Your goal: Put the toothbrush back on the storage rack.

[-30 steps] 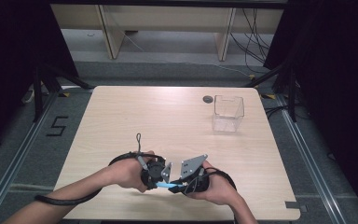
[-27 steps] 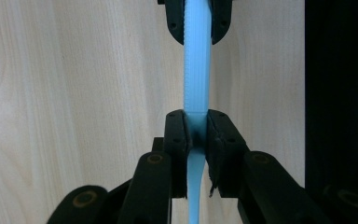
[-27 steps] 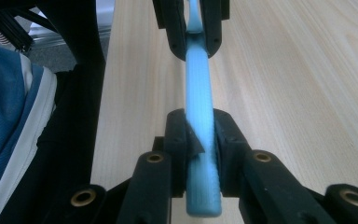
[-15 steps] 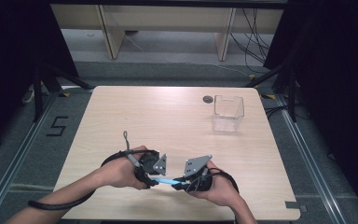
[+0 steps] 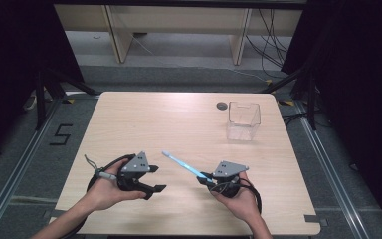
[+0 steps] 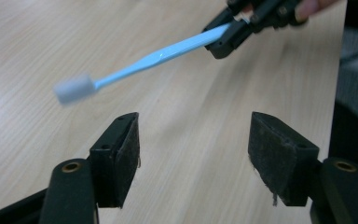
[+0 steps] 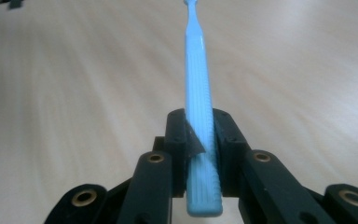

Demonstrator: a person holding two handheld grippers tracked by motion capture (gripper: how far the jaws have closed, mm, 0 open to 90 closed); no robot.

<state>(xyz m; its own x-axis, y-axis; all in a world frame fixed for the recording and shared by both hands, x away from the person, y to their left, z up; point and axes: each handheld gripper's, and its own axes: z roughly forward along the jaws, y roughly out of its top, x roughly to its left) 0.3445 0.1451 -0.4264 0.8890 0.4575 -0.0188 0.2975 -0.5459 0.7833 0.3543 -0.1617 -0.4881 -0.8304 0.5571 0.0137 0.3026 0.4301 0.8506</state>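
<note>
A light blue toothbrush point(image 5: 183, 164) hangs above the table, its handle clamped in my right gripper point(image 5: 205, 179), which is shut on it. In the right gripper view the toothbrush point(image 7: 198, 93) runs straight away from the jaws. Its white bristle head point(image 6: 73, 89) points toward my left gripper point(image 5: 155, 178). My left gripper is open at the front left of the table, apart from the brush, with nothing between its pads point(image 6: 121, 156). In the left gripper view the right gripper point(image 6: 223, 39) holds the toothbrush point(image 6: 168, 51) at the upper right.
A clear plastic box point(image 5: 243, 121) stands at the back right of the wooden table point(image 5: 179, 124). A small dark round hole point(image 5: 222, 105) lies beside it. Cables trail from both grippers toward the front edge.
My left gripper has let go of the toothbrush, opened and moved left. My right gripper has moved right and keeps the brush, which now points up and left.
</note>
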